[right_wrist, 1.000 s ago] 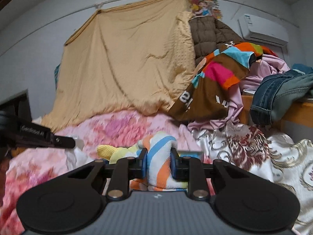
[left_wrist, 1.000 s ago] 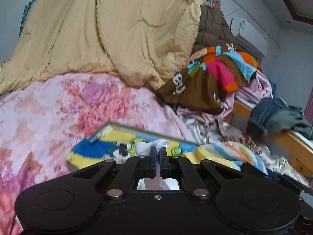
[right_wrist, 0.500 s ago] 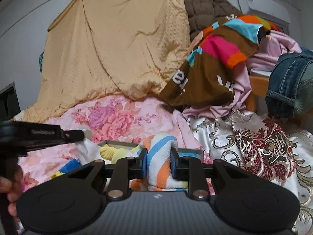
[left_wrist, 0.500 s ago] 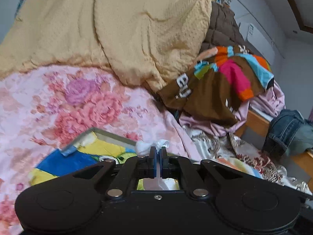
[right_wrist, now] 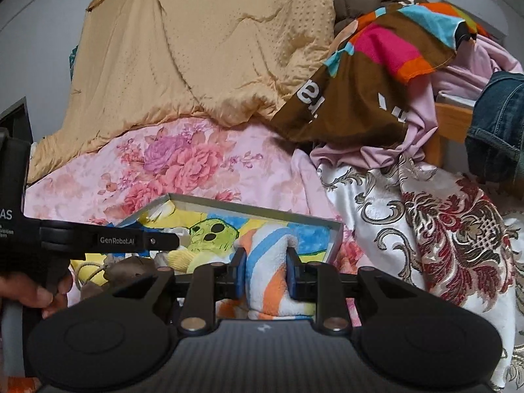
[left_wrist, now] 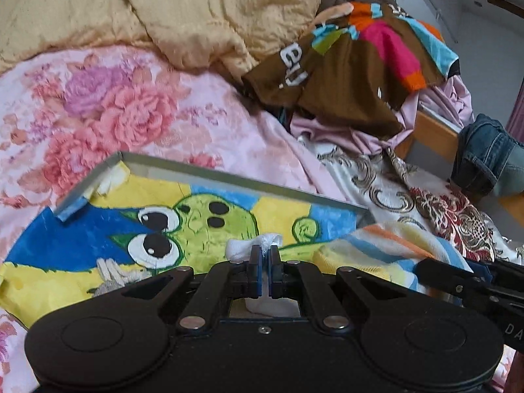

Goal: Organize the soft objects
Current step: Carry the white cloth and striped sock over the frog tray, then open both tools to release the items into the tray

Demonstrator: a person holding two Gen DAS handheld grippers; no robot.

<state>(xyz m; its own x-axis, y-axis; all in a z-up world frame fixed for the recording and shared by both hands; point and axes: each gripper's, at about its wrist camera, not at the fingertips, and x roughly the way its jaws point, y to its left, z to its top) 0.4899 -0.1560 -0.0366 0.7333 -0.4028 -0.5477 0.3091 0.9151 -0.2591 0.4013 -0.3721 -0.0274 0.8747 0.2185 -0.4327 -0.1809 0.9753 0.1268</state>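
A shallow grey box (left_wrist: 229, 183) lies on the bed, lined with a cartoon frog towel (left_wrist: 203, 222). My left gripper (left_wrist: 263, 252) hovers low over it, shut on a small white cloth (left_wrist: 242, 247) that bunches up past the fingertips. My right gripper (right_wrist: 266, 255) is shut on a rolled towel with orange, blue and white stripes (right_wrist: 267, 271), held over the box's right end (right_wrist: 334, 235). In the left wrist view that striped towel (left_wrist: 376, 252) lies at the right, beside the right gripper's arm (left_wrist: 458, 281). The left gripper's finger (right_wrist: 131, 239) crosses the right wrist view from the left.
A pink floral bedspread (left_wrist: 131, 114) lies under the box. Behind it a yellow quilt (right_wrist: 196, 49) hangs, and a brown multicolour garment (left_wrist: 344, 65) rests on lilac cloth. At right are a white and red ornate cloth (right_wrist: 442, 229) and jeans (left_wrist: 484, 157) on a wooden rail. A hand (right_wrist: 32, 294) grips the left tool.
Both grippers came down and forward toward the grey box, which now fills more of each view. Each keeps its cloth; the striped towel now sits over the box's right end.
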